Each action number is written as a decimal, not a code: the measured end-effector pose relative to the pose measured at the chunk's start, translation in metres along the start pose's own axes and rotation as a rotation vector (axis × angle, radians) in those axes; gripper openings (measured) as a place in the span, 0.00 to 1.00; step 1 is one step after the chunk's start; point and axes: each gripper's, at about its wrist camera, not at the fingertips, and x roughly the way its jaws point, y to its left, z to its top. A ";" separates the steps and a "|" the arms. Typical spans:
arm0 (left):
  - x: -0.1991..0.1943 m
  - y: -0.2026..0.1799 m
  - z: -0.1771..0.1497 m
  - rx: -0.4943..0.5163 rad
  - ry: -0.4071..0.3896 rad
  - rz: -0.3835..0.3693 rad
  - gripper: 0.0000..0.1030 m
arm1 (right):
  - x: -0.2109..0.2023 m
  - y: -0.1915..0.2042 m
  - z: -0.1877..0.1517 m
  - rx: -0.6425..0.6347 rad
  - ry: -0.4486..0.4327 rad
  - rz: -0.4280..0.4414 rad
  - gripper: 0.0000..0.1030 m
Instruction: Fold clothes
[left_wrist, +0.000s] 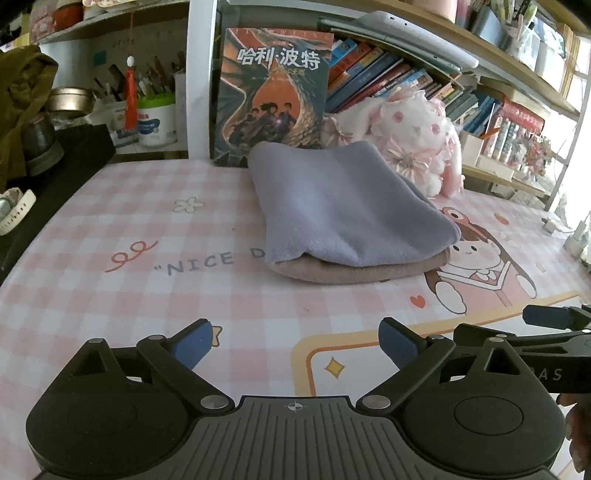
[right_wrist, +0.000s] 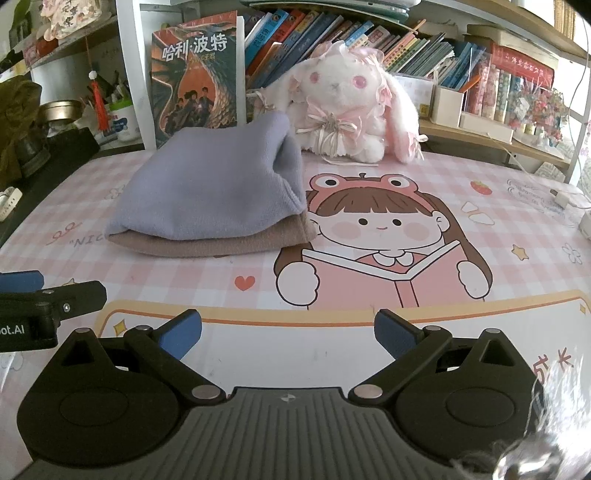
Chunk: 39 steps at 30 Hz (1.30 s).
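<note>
Two folded garments, lavender (right_wrist: 207, 184) stacked on tan (right_wrist: 221, 242), lie mid-table (right_wrist: 369, 332); folding appears done. Both hand-held grippers, left (left_wrist: 295, 345) and right (right_wrist: 288, 334), are held apart, empty.

A lavender fleece garment (left_wrist: 343, 210) lies folded into a soft, thick pad, stacked directly on a folded tan garment (left_wrist: 369, 271) whose edge peeks out beneath it at 6 o'clock. In the right wrist view the lavender piece (right_wrist: 210, 188) sits at 10 o'clock, its upper right corner puffed upward, and the tan one (right_wrist: 221, 242) lies flat beneath.
</note>
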 end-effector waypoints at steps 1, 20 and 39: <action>0.000 0.000 0.000 0.002 -0.001 0.002 0.95 | 0.000 0.000 0.000 0.000 0.000 0.000 0.98; 0.002 0.005 0.002 -0.016 0.005 0.004 0.95 | 0.002 0.000 -0.001 0.004 0.005 0.004 0.98; 0.000 0.004 0.000 -0.037 0.022 0.010 1.00 | 0.000 0.001 -0.004 0.007 0.006 0.007 0.98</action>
